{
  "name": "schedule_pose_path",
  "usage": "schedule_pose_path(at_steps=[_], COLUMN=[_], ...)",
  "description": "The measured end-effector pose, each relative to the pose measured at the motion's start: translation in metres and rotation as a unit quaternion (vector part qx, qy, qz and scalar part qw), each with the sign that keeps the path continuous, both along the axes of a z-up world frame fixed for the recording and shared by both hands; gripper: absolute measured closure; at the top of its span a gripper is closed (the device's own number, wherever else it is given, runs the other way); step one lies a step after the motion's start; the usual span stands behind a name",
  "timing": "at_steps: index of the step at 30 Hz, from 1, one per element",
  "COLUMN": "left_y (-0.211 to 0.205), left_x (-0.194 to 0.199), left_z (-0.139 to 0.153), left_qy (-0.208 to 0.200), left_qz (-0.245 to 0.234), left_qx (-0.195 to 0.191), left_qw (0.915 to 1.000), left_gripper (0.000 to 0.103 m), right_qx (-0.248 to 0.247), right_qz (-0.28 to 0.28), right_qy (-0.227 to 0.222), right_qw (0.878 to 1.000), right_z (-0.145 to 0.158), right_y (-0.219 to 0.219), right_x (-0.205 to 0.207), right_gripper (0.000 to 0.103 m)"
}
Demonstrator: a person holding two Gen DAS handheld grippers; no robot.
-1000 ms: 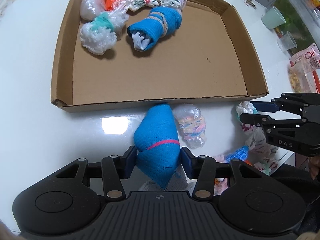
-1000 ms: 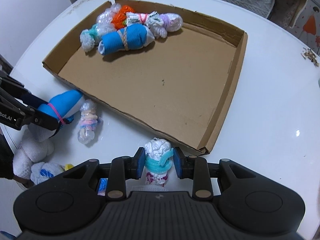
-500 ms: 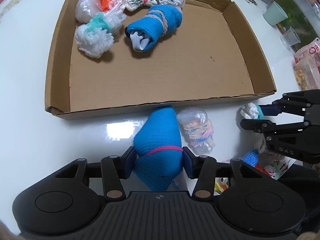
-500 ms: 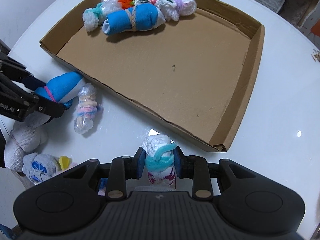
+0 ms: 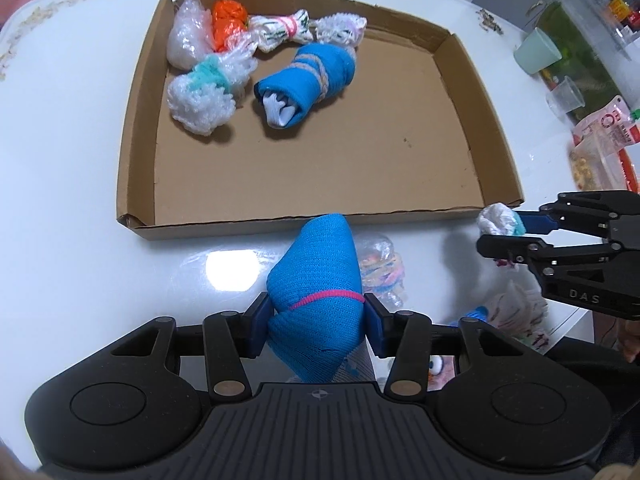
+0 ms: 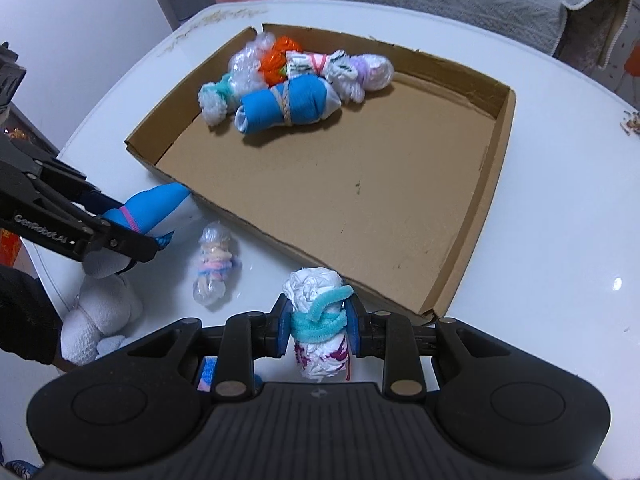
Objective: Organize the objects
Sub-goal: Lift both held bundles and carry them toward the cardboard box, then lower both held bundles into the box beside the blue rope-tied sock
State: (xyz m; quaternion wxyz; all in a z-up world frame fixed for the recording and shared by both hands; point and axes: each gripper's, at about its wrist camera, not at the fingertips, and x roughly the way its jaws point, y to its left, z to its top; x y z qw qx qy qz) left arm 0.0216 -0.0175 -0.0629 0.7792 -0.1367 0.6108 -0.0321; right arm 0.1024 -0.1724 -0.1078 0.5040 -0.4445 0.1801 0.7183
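Note:
My left gripper (image 5: pixel 316 322) is shut on a blue sock roll with a pink band (image 5: pixel 316 280), held just in front of the cardboard tray's near wall (image 5: pixel 304 222). My right gripper (image 6: pixel 318 326) is shut on a white plastic bundle tied with a teal band (image 6: pixel 316 300), near the tray's front corner (image 6: pixel 434 312). Each gripper shows in the other's view: the right gripper (image 5: pixel 500 234) at the right, the left gripper (image 6: pixel 132 236) at the left. Several tied bundles, among them a blue roll bound with cord (image 5: pixel 308 80), lie at the tray's far left.
A clear bag of coloured hair ties (image 6: pixel 214 264) lies on the white table between the grippers. White and patterned bundles (image 6: pixel 100 316) sit by the table's near edge. Cups (image 5: pixel 538 54) and snack packets (image 5: pixel 604 136) stand far right. A sleeve (image 6: pixel 24 312) shows at the left.
Both grippers have lifted slightly with their bundles. The right gripper's white bundle now stands higher and nearer the tray's front corner, and the tray sits further from both cameras.

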Motion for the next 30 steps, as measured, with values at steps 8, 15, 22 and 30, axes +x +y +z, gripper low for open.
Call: schedule_pose_path(at_steps=[8, 15, 22, 30], left_y=[0.006, 0.007, 0.015, 0.033], left_x=[-0.006, -0.004, 0.003, 0.018], left_z=[0.016, 0.029, 0.051, 0.078], left_qy=[-0.012, -0.030, -0.061, -0.099], left_qz=[0.005, 0.001, 0.007, 0.017], left_qx=[-0.013, -0.003, 0.007, 0.023], left_qw=[0.9998, 0.9995, 0.9981, 0.9946], left_gripper=[0.049, 0.049, 0.049, 0.049], right_qx=[0.016, 0.034, 0.060, 0.104], right_qz=[-0.016, -0.026, -0.041, -0.062], right_qy=[0.007, 0.018, 0.036, 0.057], right_qw=[1.000, 0.999, 0.997, 0.991], right_z=[0.007, 0.015, 0.027, 0.044], right_y=[-0.002, -0.004, -0.007, -0.006], right_x=[-0.002, -0.004, 0.000, -0.001], right_gripper=[0.078, 0.078, 0.078, 0.078])
